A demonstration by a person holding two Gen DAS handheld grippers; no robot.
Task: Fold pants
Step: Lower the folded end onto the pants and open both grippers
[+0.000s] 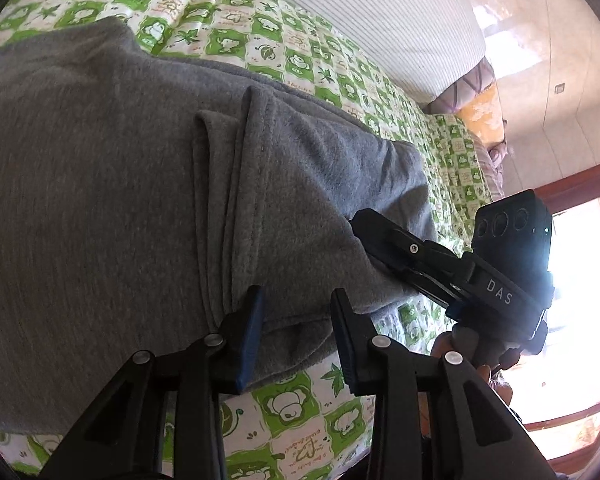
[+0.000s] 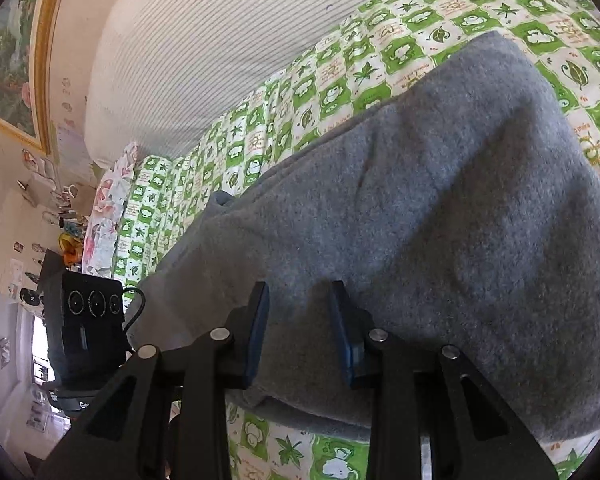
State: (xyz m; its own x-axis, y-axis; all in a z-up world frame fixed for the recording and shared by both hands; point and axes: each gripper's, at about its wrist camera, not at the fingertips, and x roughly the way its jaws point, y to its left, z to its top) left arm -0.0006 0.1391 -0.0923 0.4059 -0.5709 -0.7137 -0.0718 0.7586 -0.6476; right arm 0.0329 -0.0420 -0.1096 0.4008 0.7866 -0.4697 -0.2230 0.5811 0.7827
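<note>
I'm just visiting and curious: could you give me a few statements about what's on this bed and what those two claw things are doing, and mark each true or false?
1. The pants are grey. True.
2. The pants lie on a plain white sheet. False: the sheet under them is a green and white check with cartoon figures and leaves.
3. The left gripper has grey fabric between its fingers. True.
4. The right gripper hangs over bare sheet, away from the pants. False: grey fabric lies between its fingers too.
5. A striped white pillow lies further back on the bed. True.
6. The pants hang from a hanger. False: they lie on the bed.
</note>
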